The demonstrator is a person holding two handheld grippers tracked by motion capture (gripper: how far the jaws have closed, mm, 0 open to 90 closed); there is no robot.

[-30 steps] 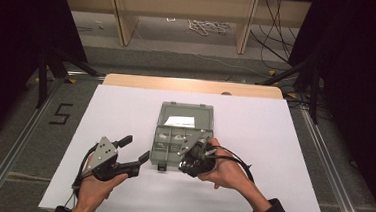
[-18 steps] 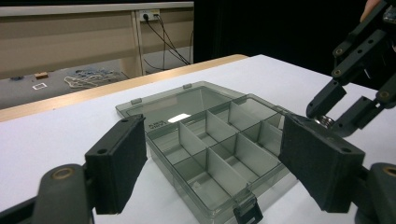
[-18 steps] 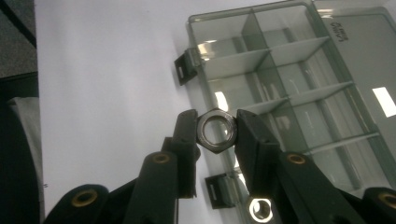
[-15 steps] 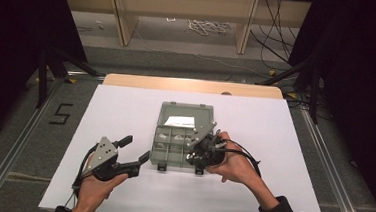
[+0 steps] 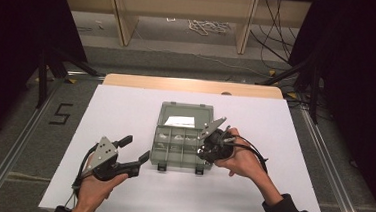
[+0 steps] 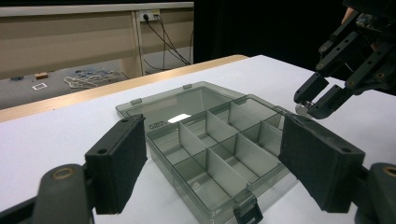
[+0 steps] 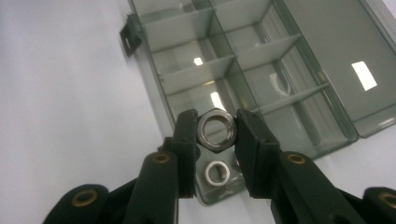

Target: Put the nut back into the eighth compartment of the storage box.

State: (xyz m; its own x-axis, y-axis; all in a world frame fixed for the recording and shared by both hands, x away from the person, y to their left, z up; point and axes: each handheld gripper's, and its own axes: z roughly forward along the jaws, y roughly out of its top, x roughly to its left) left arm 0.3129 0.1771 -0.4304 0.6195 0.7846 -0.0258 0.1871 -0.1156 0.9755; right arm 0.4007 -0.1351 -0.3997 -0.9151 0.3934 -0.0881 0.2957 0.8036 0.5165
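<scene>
Right tongs (image 7: 216,135) shifted over box (image 5: 160,134) w/ hex nut (image 7: 215,129) gripped; left tongs (image 5: 134,149) open, idle. Next: lower into compartment, release.

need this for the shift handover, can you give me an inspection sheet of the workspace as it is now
surface: white table top with a wooden far edge.
job's things: grey compartment box, lid open flat; hex nut held over it; a second nut lies in a compartment below.
clutter: nothing seen on the table.
grippers: left gripper open, beside the box; right gripper shut on the hex nut.
cables: black cable loops from the right gripper.
surroundings: wooden bench legs and loose cords on the floor; floor mark 5.
</scene>
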